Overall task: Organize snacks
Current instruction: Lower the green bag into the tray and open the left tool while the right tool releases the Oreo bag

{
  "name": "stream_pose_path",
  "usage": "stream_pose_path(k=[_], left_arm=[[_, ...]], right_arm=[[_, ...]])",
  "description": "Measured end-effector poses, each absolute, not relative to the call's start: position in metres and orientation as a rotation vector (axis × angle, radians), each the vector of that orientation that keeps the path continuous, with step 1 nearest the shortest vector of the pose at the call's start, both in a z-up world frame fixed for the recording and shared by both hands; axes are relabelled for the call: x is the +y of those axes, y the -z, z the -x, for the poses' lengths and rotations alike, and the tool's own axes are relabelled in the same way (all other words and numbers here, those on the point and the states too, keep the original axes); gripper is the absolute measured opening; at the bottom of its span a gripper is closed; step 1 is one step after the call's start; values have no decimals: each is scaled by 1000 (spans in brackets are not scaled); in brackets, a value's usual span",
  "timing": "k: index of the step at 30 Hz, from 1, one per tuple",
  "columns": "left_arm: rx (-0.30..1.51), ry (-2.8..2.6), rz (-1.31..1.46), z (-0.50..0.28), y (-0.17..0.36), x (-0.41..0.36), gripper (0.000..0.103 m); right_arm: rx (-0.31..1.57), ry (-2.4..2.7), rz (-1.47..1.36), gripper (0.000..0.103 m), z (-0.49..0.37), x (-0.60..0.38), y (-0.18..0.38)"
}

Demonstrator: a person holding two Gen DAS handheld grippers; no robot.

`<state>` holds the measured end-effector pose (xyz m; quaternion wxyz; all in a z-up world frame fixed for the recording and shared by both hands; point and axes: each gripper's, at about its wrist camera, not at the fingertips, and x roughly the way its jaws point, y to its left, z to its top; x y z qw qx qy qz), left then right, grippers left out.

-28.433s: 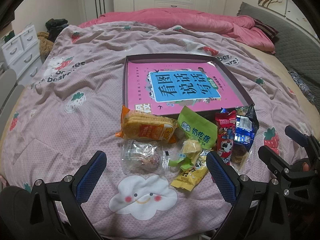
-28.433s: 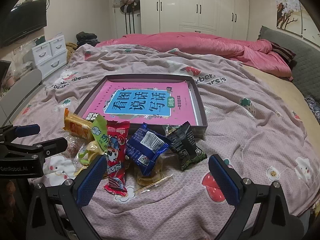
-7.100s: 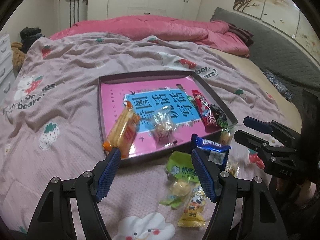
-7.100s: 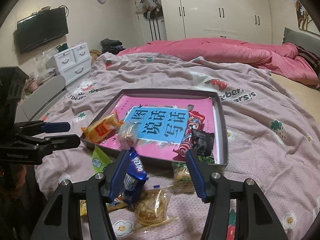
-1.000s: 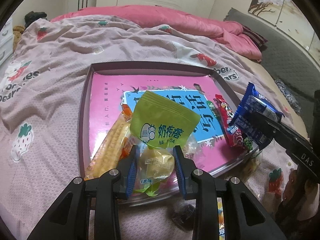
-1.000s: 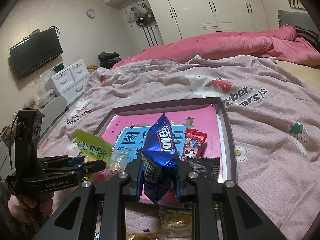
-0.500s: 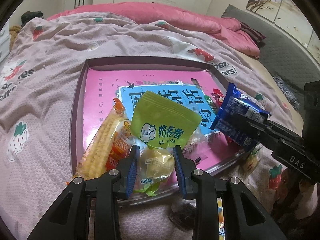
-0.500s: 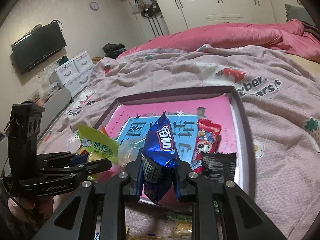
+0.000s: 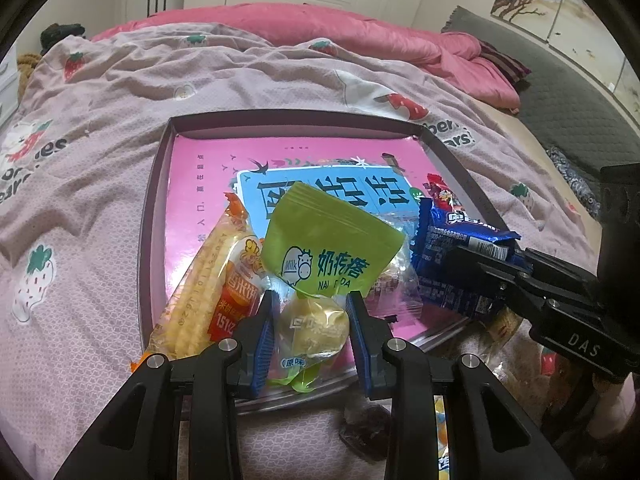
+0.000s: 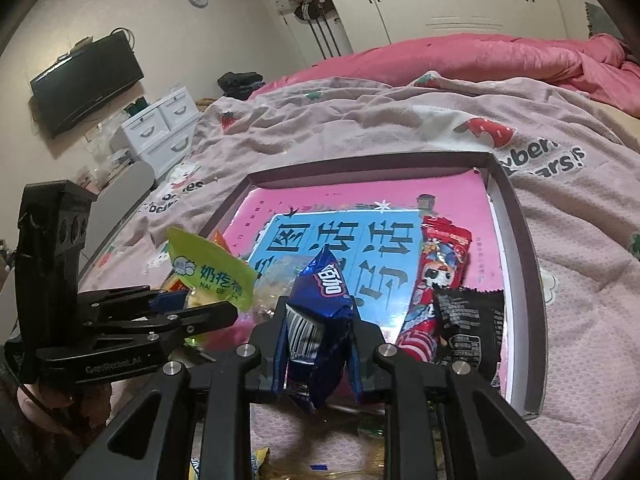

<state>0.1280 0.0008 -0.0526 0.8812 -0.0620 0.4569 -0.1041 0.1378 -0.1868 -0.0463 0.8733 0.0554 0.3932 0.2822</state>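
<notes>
My left gripper (image 9: 311, 318) is shut on a green milk-snack packet (image 9: 332, 240) and holds it over the near edge of the shallow box (image 9: 154, 184), which is lined with a pink book. My right gripper (image 10: 320, 344) is shut on a blue cookie packet (image 10: 320, 304), also over the box's near edge; the blue packet shows in the left wrist view (image 9: 452, 248) too. In the box lie an orange rice-cracker pack (image 9: 216, 280), a clear bag (image 9: 396, 280), a red packet (image 10: 436, 272) and a black packet (image 10: 472, 320).
The box sits on a pink strawberry-print bedspread (image 9: 100, 120). Loose snacks lie on the bedspread in front of the box, including a dark packet (image 9: 368, 428). A pink duvet (image 9: 360, 32) is heaped at the far side. White drawers (image 10: 160, 128) stand at the left.
Both grippers have moved a little forward over the box with their packets still held. The blue packet now sits closer to the green one.
</notes>
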Motion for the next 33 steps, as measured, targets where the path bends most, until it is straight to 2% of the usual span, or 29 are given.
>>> stream_pose_path(k=[6,16,33], left_arm=[[953,217,129,-128,53,1,35],[953,217,135,-128,53,1,35],[951,207,133,-128,54,3,36]], right_arm=[[826,-554,-123,26,-141,-193,47],[835,-485,-134,35,-143,-205,49],[784,-429,-9,37,-132,-198,41]])
